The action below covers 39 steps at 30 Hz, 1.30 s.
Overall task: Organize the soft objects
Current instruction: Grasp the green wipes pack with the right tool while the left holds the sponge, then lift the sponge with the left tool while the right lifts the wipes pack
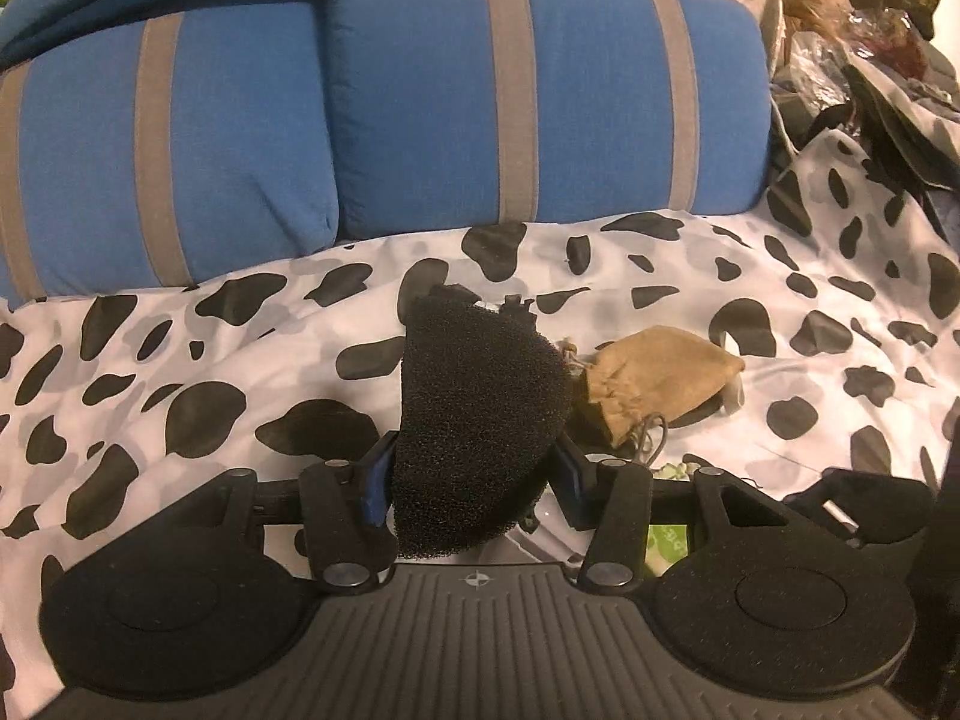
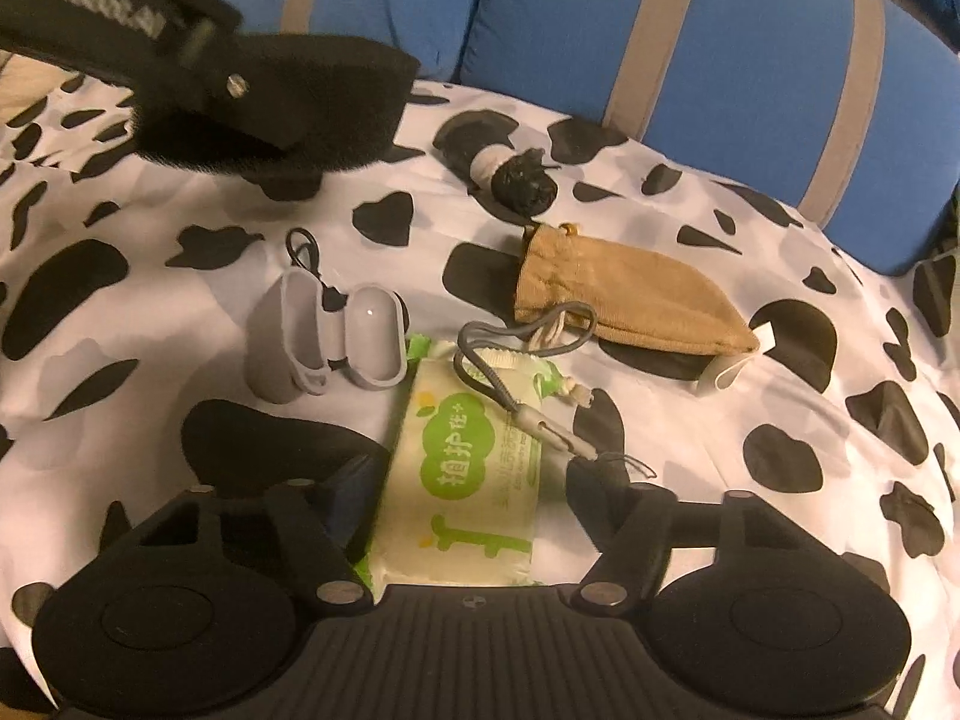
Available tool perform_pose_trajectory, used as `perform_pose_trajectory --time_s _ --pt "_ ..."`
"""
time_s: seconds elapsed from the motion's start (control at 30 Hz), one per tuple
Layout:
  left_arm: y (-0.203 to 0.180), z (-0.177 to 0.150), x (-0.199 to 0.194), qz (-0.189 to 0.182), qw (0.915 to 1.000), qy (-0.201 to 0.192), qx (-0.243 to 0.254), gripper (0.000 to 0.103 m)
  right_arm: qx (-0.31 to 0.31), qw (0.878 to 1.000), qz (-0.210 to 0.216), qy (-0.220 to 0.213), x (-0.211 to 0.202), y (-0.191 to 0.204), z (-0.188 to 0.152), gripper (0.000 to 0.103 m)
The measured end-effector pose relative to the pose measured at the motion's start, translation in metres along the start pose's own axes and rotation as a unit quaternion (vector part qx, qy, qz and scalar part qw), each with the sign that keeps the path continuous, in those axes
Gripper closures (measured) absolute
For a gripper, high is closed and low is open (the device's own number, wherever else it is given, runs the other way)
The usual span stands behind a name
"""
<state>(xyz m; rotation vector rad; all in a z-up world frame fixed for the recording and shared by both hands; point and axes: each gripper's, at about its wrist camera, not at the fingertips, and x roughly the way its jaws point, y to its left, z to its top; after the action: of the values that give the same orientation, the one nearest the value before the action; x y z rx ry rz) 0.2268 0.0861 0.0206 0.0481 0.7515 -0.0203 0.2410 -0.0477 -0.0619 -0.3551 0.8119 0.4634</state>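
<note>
My left gripper is shut on a black foam sponge and holds it above the cow-print sheet. It also shows in the right wrist view at the upper left, still in the left gripper. My right gripper is open, its fingers on either side of a green and cream tissue pack lying on the sheet. A tan drawstring pouch lies to the right; it also shows in the left wrist view.
A grey earbud case lies open left of the pack. A grey cord with a pin tool lies over the pack. A black rolled bundle lies further back. Blue striped cushions stand behind. Clutter sits at the far right.
</note>
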Motion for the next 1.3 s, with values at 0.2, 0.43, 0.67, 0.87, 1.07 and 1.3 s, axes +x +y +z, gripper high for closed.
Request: perform_pose_trajectory --time_s 0.2,0.43,0.67,0.87,1.07,1.3 --pt "0.0 0.0 0.0 -0.001 1.0 0.002 0.001 0.053 -0.012 1.0 0.003 0.001 0.001 0.004 -0.001 0.05" --pt "-0.003 -0.002 0.0 -0.001 1.0 0.003 0.005 0.053 0.027 0.999 0.023 0.02 -0.002 -0.01 -0.002 0.051" --pt "-0.003 -0.002 -0.003 0.001 1.0 0.001 0.0 0.053 0.08 0.992 0.092 0.033 -0.016 -0.025 -0.005 0.052" --pt "0.0 -0.005 -0.007 0.005 0.9999 0.0 -0.009 0.053 0.147 0.978 0.144 0.025 -0.035 -0.046 -0.007 0.052" --pt "-0.002 -0.011 -0.015 0.007 0.9999 -0.001 -0.008 0.053 0.162 0.975 0.154 0.007 -0.056 -0.054 -0.011 0.051" --pt "-0.003 -0.019 -0.028 0.005 0.9999 -0.002 -0.016 0.053 0.192 0.966 0.172 -0.004 -0.078 -0.06 -0.025 0.051"
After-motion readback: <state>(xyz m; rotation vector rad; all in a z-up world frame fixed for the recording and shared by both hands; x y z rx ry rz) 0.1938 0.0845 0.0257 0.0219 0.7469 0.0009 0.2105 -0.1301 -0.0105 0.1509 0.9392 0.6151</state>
